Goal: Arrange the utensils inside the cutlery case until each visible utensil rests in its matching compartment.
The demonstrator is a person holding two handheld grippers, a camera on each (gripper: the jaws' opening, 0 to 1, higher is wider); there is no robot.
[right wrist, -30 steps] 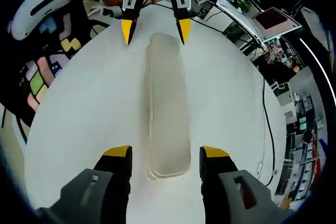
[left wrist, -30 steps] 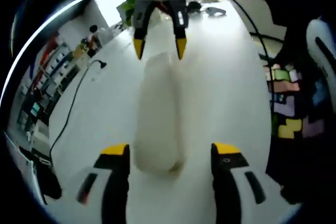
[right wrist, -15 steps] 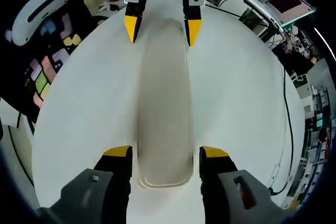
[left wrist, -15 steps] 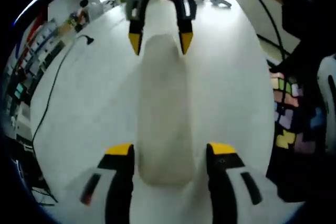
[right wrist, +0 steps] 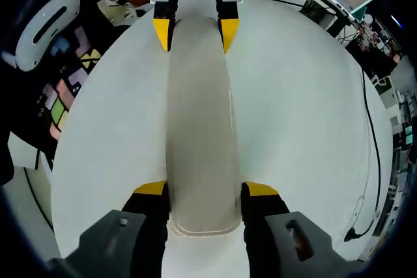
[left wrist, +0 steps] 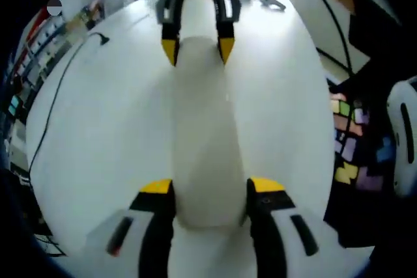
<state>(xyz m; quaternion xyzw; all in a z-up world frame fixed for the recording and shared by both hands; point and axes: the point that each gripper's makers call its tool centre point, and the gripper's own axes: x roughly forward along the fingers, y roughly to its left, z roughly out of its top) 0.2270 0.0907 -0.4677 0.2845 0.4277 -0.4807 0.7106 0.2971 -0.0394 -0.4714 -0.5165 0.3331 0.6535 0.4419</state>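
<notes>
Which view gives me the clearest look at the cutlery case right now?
The right gripper view: the cutlery case is sharp there, its stepped rim visible between the right tongs. The left gripper view shows it as an overexposed blur between the left tongs.

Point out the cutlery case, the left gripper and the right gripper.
cutlery case (right wrist: 199, 128), right gripper view, middle of its closed top.
left gripper (left wrist: 210, 194), left gripper view, between its yellow fingertips.
right gripper (right wrist: 205, 190), right gripper view, between its yellow fingertips.

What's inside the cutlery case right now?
The cutlery case is closed, and its cloudy lid hides any contents. No utensils can be made out. It lies on the white table, with fingers at both ends.
</notes>
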